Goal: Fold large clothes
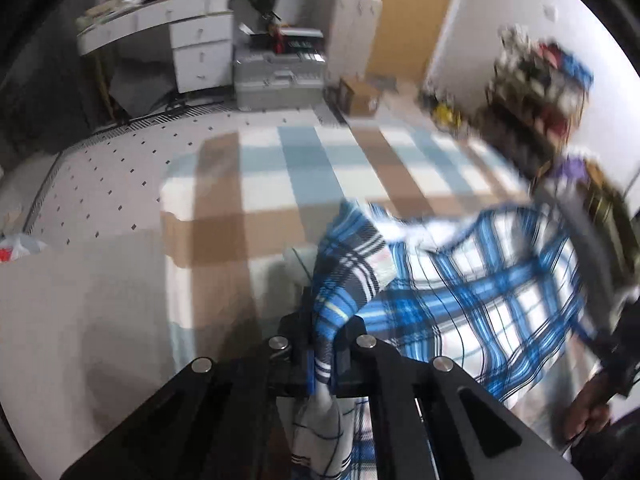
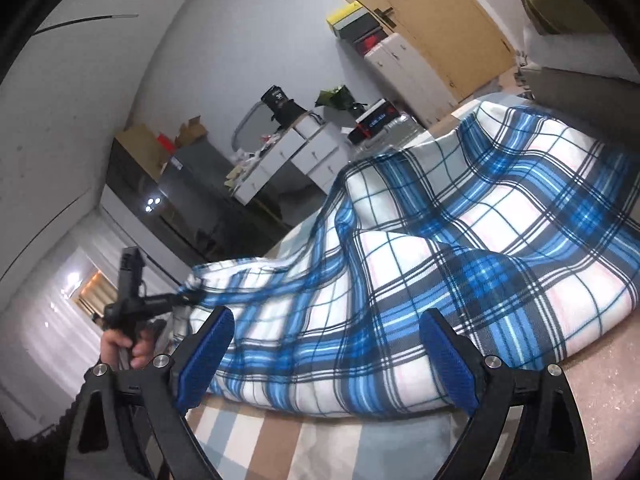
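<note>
Blue-and-white plaid fabric, a large soft garment (image 2: pixel 460 240), lies heaped on the bed's brown, blue and white checked cover (image 2: pixel 256 436), and it sits straight ahead of my right gripper (image 2: pixel 328 354), whose blue-padded jaws stand wide apart with nothing pressed between them; the cloth's near hem runs crosswise just beyond the fingertips. My left gripper (image 1: pixel 322 354) is clamped shut on a bunched corner of the same garment, which stretches from it toward my right side. Seen from the right wrist, that held corner (image 2: pixel 192 294) is drawn out to the left. So I judge the free near edge is the right gripper's to take, being nearer.
</note>
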Demonstrator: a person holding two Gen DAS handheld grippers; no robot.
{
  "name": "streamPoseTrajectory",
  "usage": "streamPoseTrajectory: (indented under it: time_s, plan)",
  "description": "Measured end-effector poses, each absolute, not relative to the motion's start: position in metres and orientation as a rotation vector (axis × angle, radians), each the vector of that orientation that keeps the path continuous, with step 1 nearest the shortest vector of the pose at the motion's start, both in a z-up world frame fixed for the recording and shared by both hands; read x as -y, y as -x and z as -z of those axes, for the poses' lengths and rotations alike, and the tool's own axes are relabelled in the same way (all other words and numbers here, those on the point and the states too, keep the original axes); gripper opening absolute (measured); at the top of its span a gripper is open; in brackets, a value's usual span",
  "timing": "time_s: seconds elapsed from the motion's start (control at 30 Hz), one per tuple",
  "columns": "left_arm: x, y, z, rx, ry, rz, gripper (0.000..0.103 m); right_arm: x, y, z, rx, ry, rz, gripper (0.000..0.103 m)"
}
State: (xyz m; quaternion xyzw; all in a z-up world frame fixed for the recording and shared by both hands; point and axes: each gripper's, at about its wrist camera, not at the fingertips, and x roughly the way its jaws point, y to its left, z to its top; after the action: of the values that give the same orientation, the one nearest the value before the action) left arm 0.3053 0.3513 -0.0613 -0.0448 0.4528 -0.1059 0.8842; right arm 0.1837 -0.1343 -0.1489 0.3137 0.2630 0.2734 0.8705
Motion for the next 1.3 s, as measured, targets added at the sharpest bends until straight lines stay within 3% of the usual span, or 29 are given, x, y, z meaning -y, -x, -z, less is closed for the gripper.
streamPoseTrajectory:
  time_s: [0.13,0.23,0.33,0.4,0.43,0.47,0.5,0.57,0.8,0.83,0.87,0.93,1.0,1.17,1.3]
  plan:
    - [-0.397,-0.324,0.095,-1.021,0.176,0.045,0.005,0.134,-0.184,0.151,-0.554,-0.651,-0.571,0.096]
    - [-0.401,-0.333,0.118,-1.094,0.07,-0.08,0.005,0.131,-0.183,0.152,-0.557,-0.644,-0.573,0.096]
    - [-0.399,-0.325,0.093,-1.028,0.057,-0.124,0.008,0.133,-0.183,0.153,-0.555,-0.649,-0.582,0.096]
    - [-0.387,-0.321,0.064,-0.962,0.06,-0.046,0.022,0.134,-0.185,0.154,-0.555,-0.658,-0.586,0.096]
    - [-0.373,-0.32,0.048,-0.917,0.044,0.008,0.047,0.135,-0.185,0.154,-0.557,-0.668,-0.592,0.096]
    - [-0.36,-0.32,0.038,-0.886,0.024,0.069,0.08,0.136,-0.186,0.155,-0.558,-0.676,-0.594,0.096]
    - [-0.339,-0.322,0.031,-0.854,-0.01,0.156,0.089,0.138,-0.187,0.156,-0.557,-0.686,-0.598,0.096]
    - [-0.291,-0.335,0.033,-0.877,-0.145,0.322,0.092,0.139,-0.19,0.156,-0.556,-0.704,-0.604,0.096]
    - [-0.208,-0.4,0.107,-1.094,-0.503,0.439,0.092,0.147,-0.189,0.159,-0.545,-0.76,-0.618,0.096]
    - [-0.21,-0.41,0.118,-1.162,-0.489,0.445,0.087,0.147,-0.189,0.16,-0.547,-0.763,-0.621,0.096]
    - [-0.215,-0.413,0.125,-1.205,-0.471,0.447,0.073,0.147,-0.19,0.16,-0.551,-0.765,-0.624,0.096]
    - [-0.224,-0.42,0.139,-1.275,-0.445,0.447,0.056,0.146,-0.192,0.162,-0.56,-0.775,-0.639,0.096]
    - [-0.226,-0.415,0.141,-1.283,-0.434,0.47,0.046,0.146,-0.193,0.163,-0.561,-0.78,-0.644,0.096]
    - [-0.225,-0.394,0.137,-1.264,-0.545,0.448,0.002,0.147,-0.196,0.164,-0.567,-0.8,-0.647,0.096]
    - [-0.222,-0.376,0.135,-1.228,-0.611,0.384,0.0,0.149,-0.197,0.166,-0.566,-0.819,-0.64,0.096]
